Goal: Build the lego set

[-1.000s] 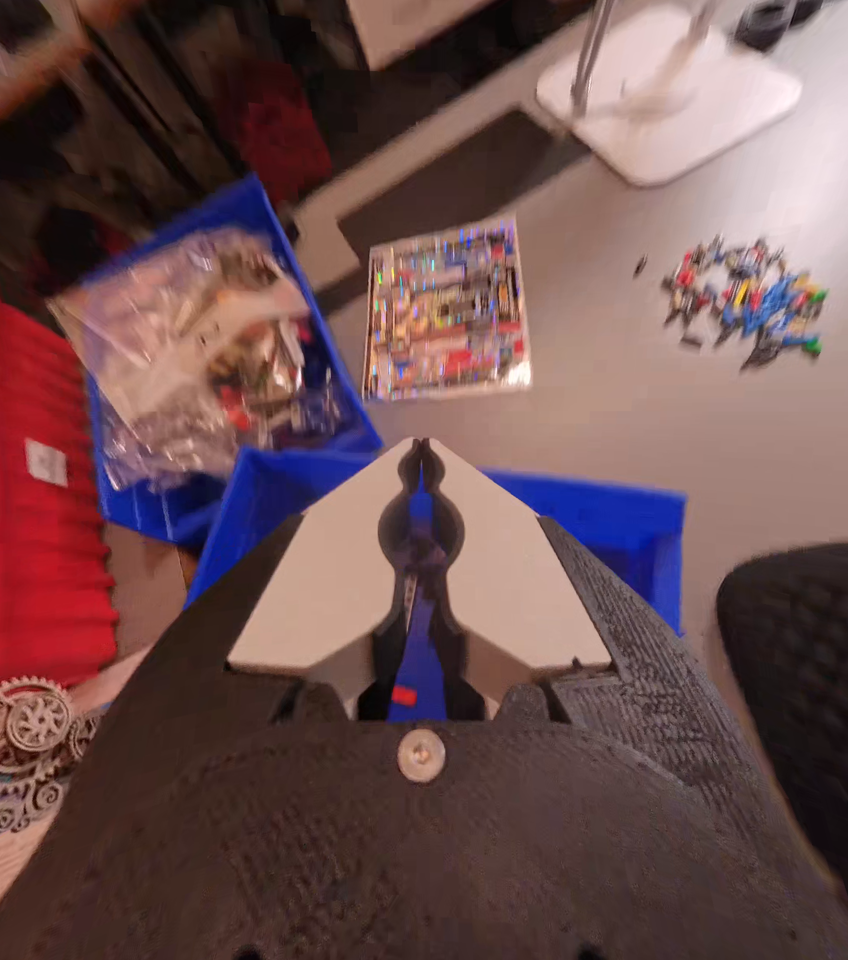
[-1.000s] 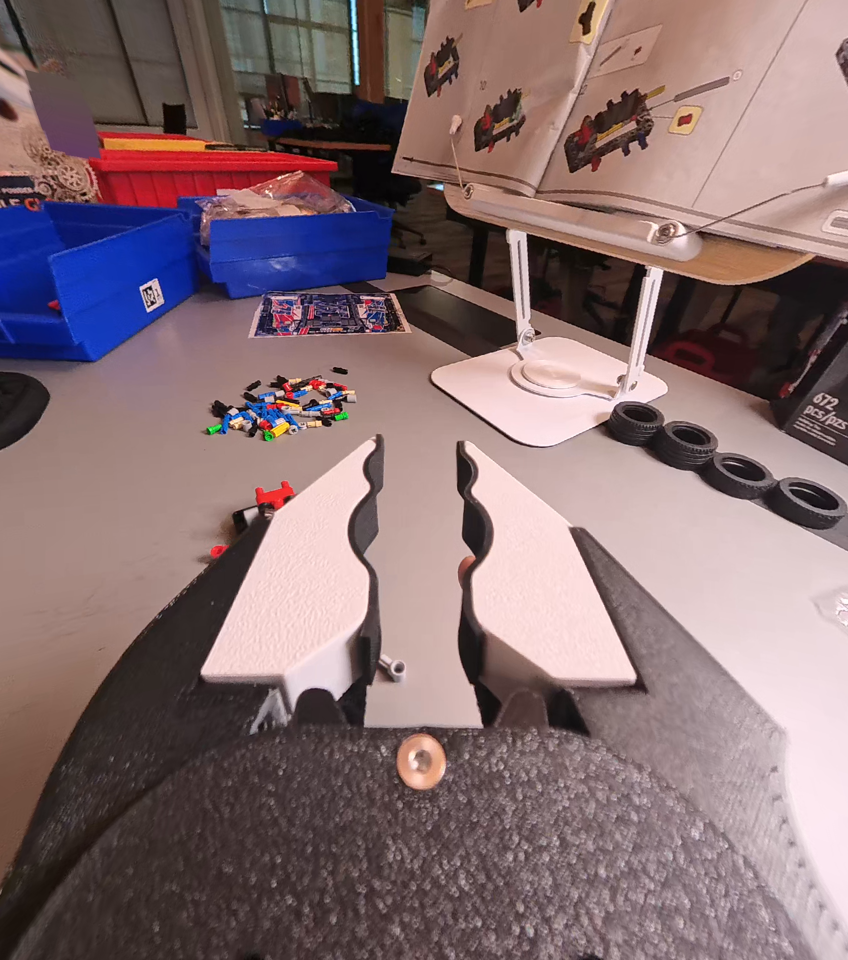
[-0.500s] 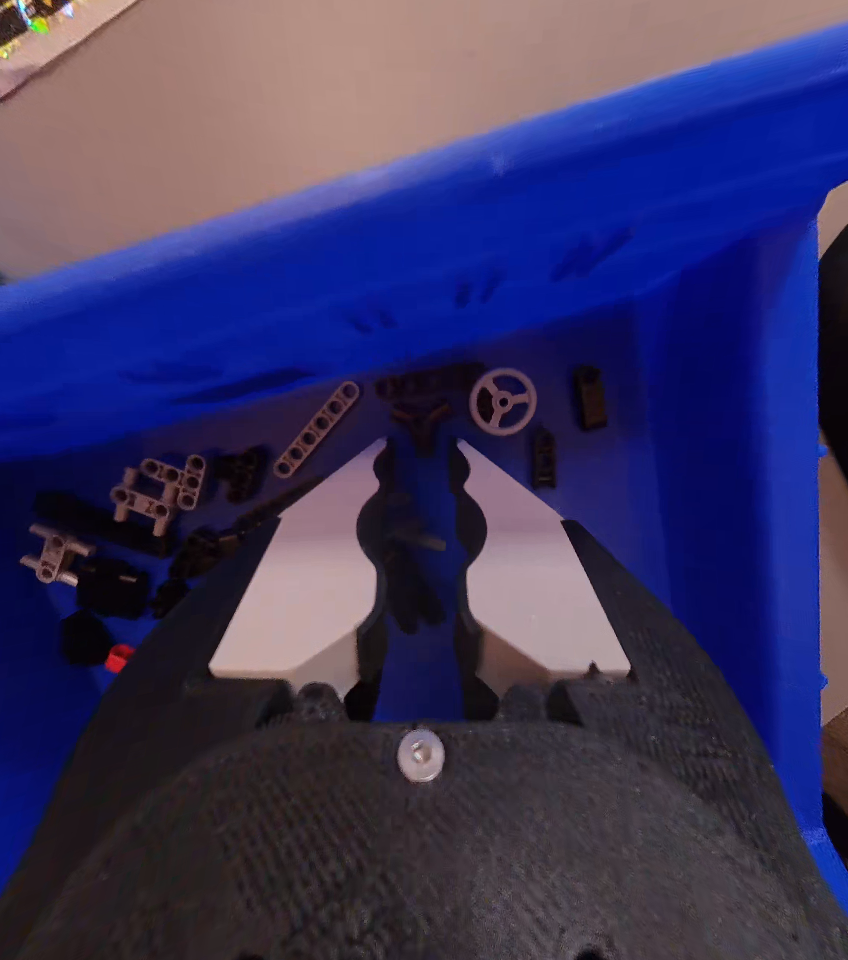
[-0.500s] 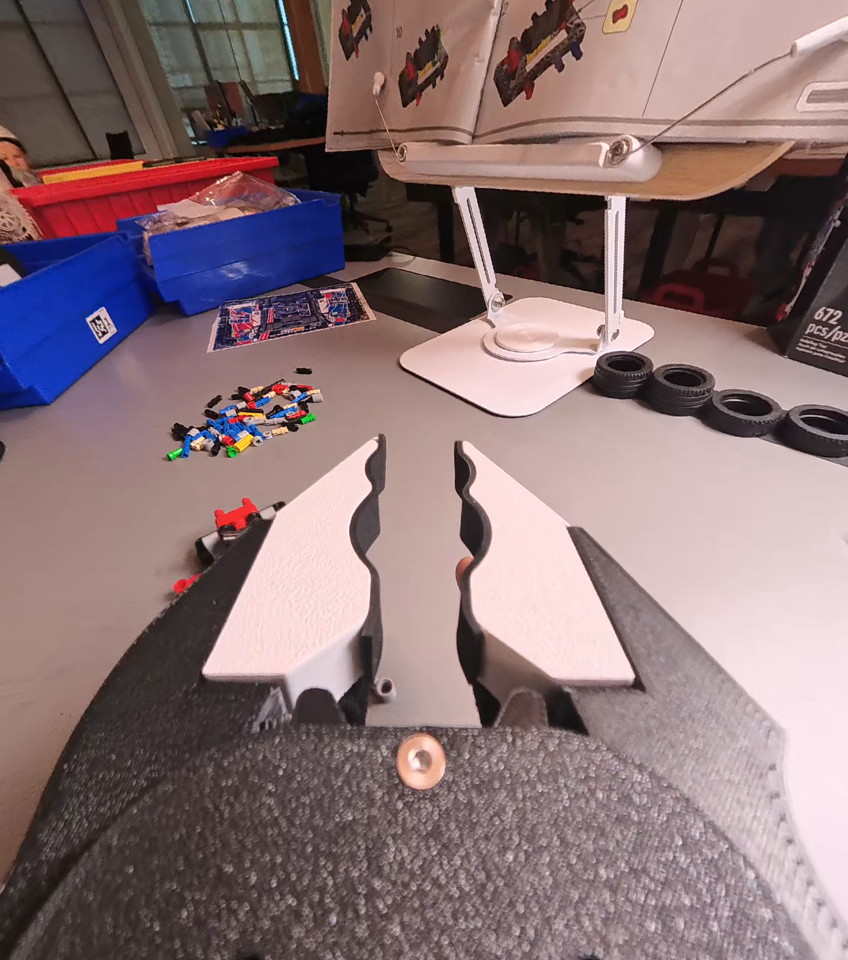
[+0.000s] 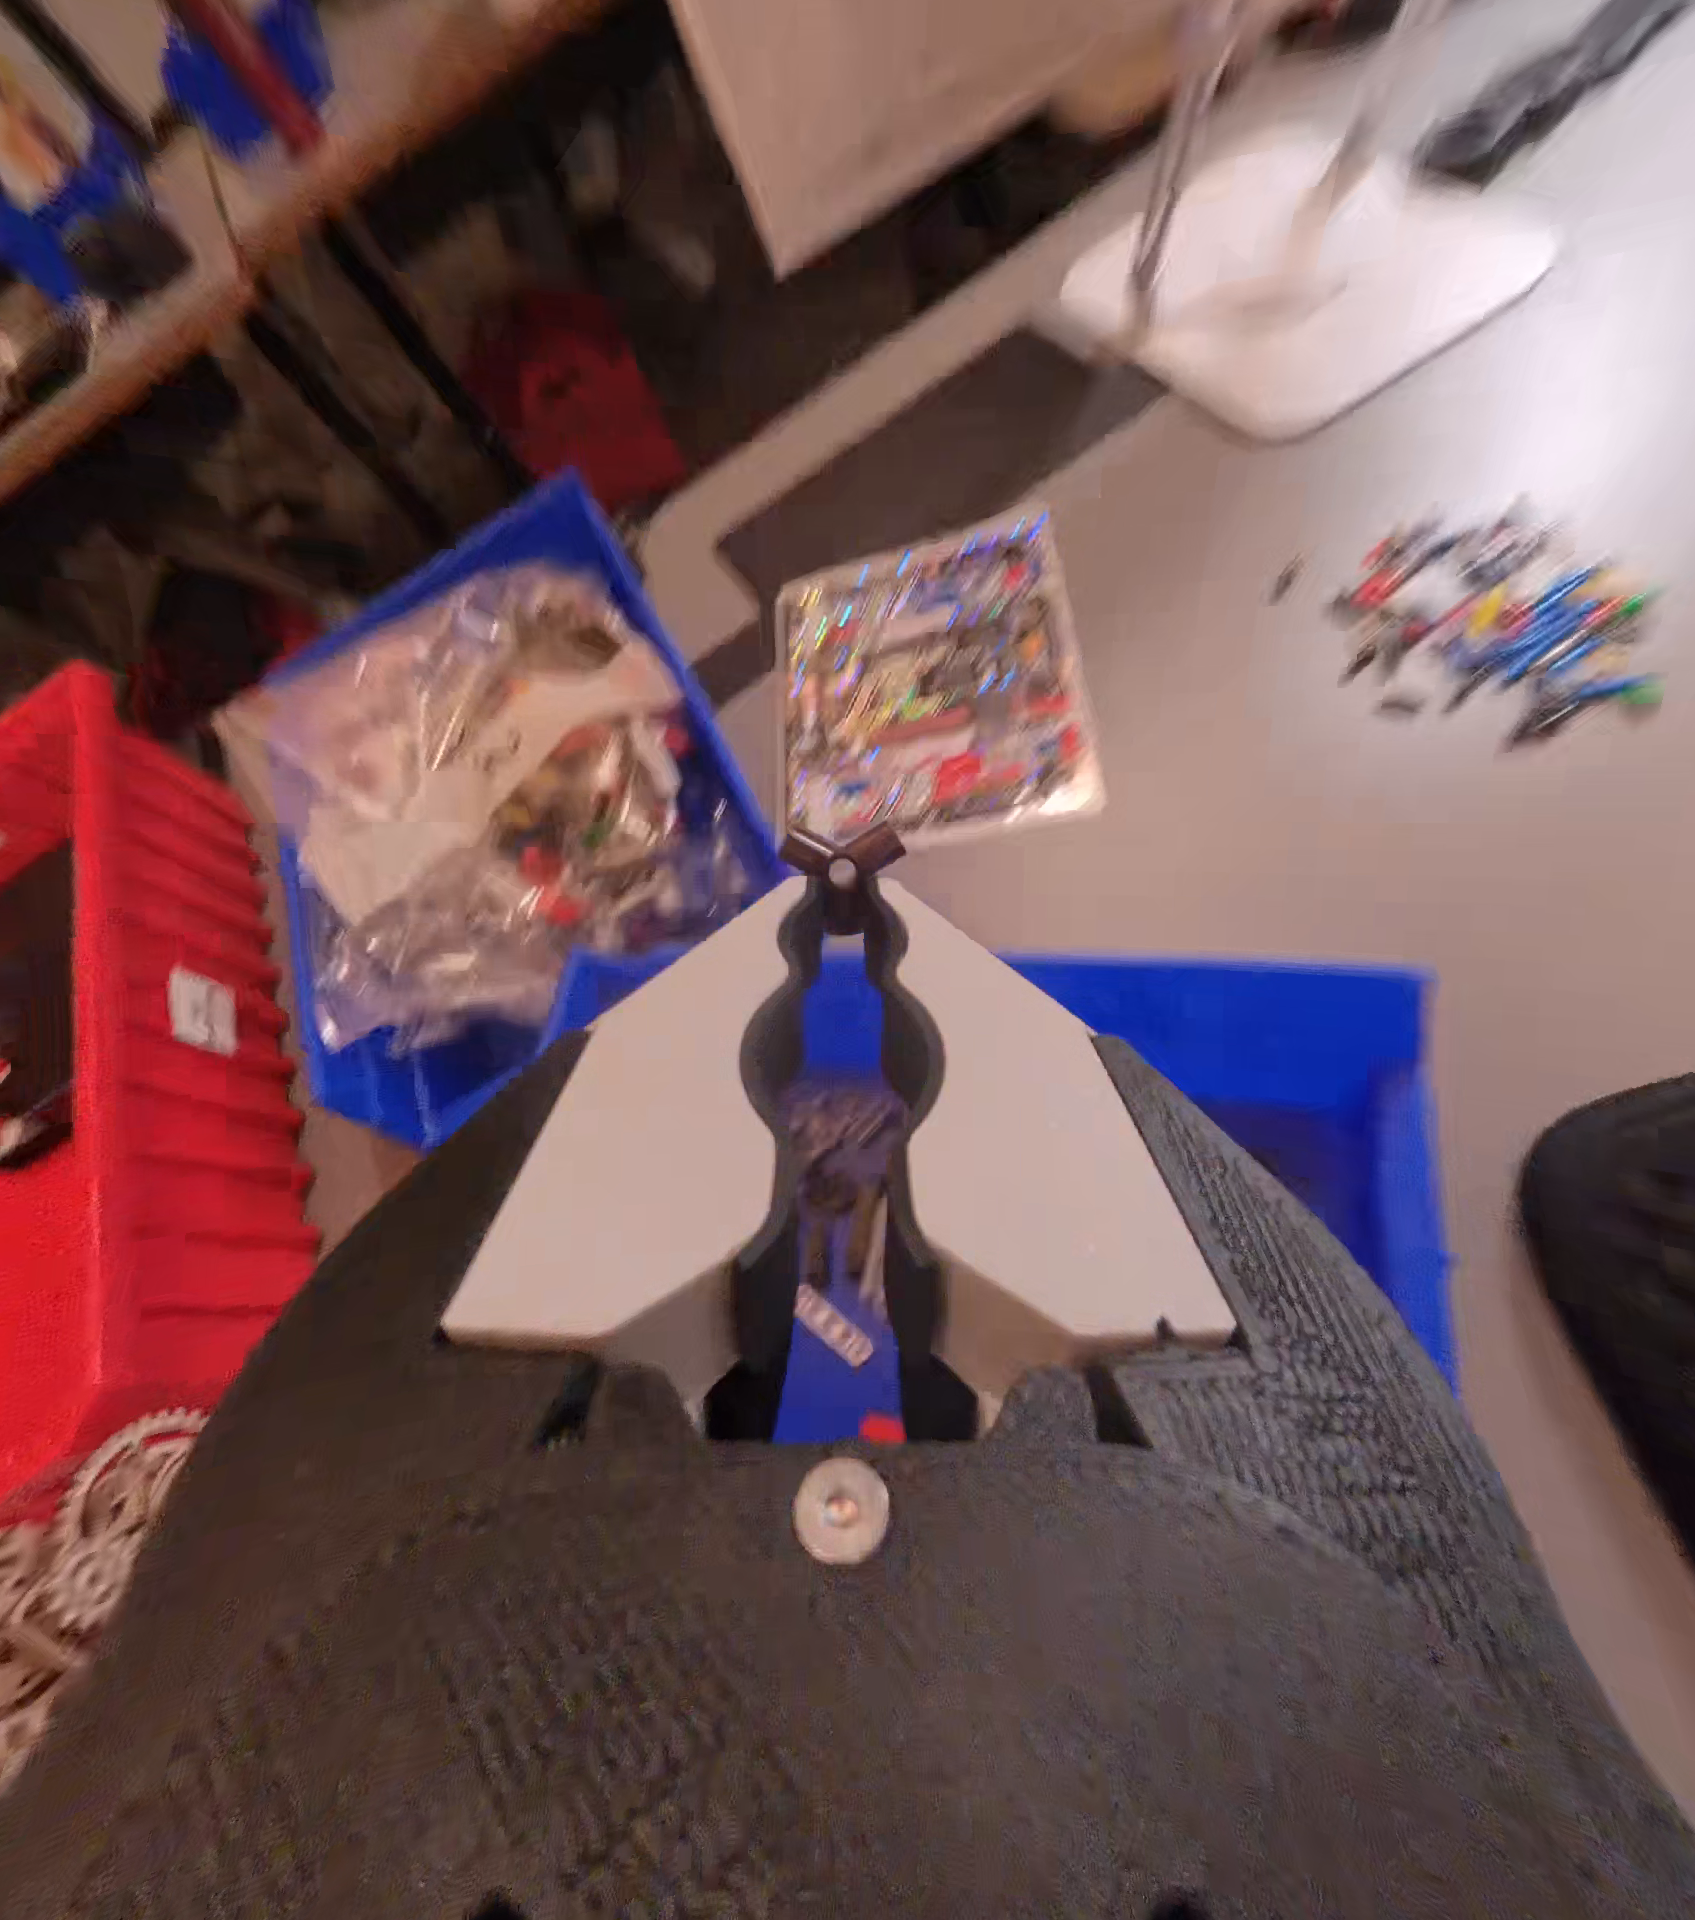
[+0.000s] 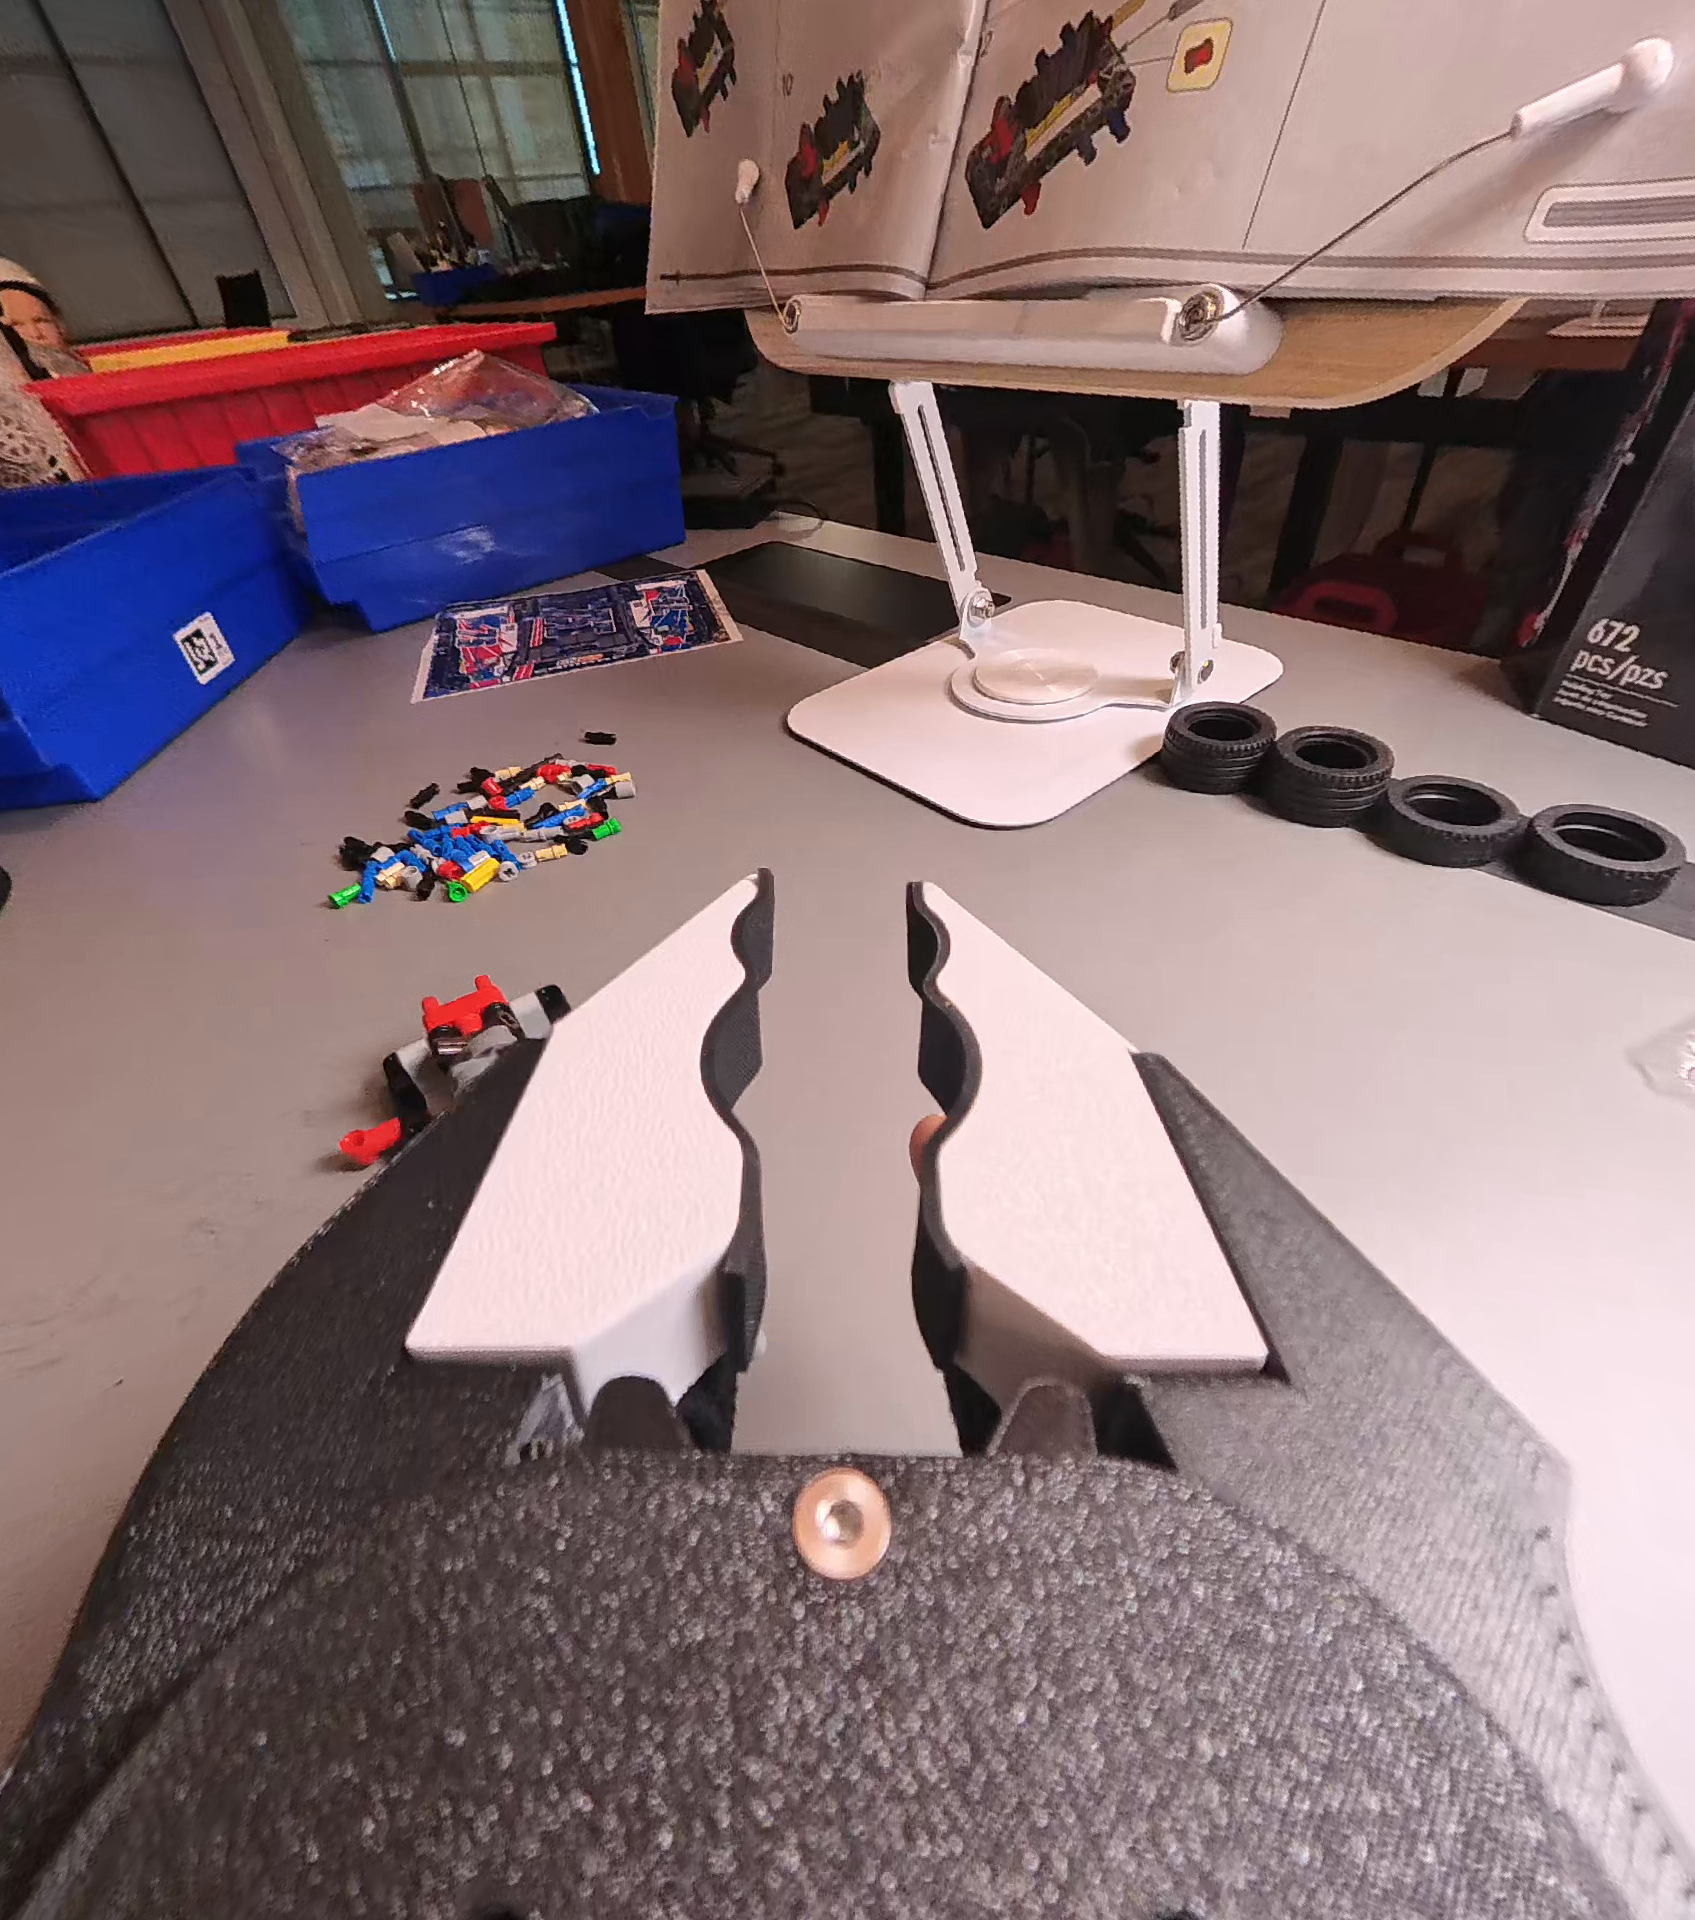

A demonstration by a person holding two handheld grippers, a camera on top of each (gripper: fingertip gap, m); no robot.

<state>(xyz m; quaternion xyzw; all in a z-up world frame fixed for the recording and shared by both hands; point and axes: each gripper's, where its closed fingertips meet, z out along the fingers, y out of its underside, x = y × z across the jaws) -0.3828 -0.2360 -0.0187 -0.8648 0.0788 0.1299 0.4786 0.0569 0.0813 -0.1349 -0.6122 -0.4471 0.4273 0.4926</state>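
Fetch step: left gripper (image 5: 838, 902) pinches dark Y-connector (image 5: 838, 864) above blue bin (image 5: 1238, 1023); right gripper (image 6: 838, 899) narrowly apart, empty. Next: carry connector right to sub-assy (image 6: 474, 1029).

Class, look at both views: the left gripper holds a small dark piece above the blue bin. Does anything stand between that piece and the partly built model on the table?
Nothing visible does. The left gripper grips the dark piece above the blue bin; the grey table toward the model lies open, the loose pile off to one side.
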